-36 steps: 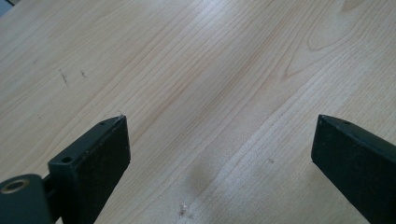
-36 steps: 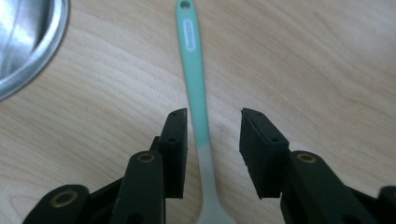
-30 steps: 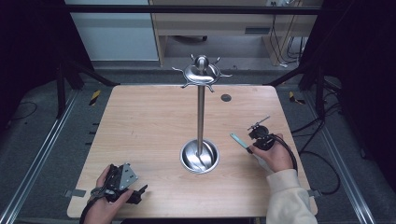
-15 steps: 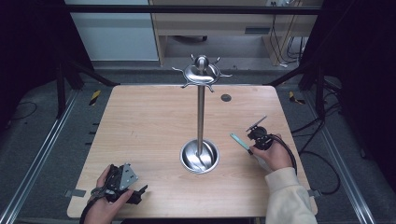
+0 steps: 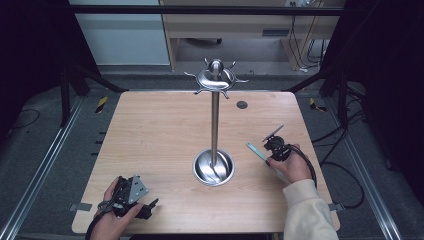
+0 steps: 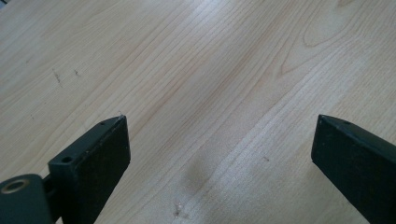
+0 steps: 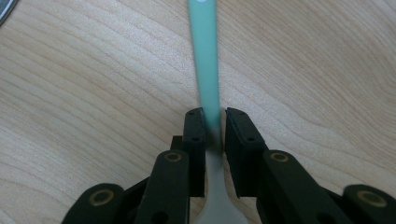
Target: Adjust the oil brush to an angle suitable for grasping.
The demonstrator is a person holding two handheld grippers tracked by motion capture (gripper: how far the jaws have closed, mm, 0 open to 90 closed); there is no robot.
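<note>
Item: pale green utensil [image 7: 205,60], flat on the bench [image 5: 150,135] right of the hook stand [image 5: 215,125]. Right gripper [image 7: 214,116] fingers have just been narrowing onto its handle; left gripper [image 6: 219,140] wide, idle. We judge the thin handle may pivot or slip when lifted.

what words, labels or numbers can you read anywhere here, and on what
None: no readable text in any view.
Utensil between the right gripper fingers: plain green handle, no print.
Metal stand: no marking to be made out.
Table: bare wood grain.
Yellow-and-black floor tape: stripes, no lettering.
</note>
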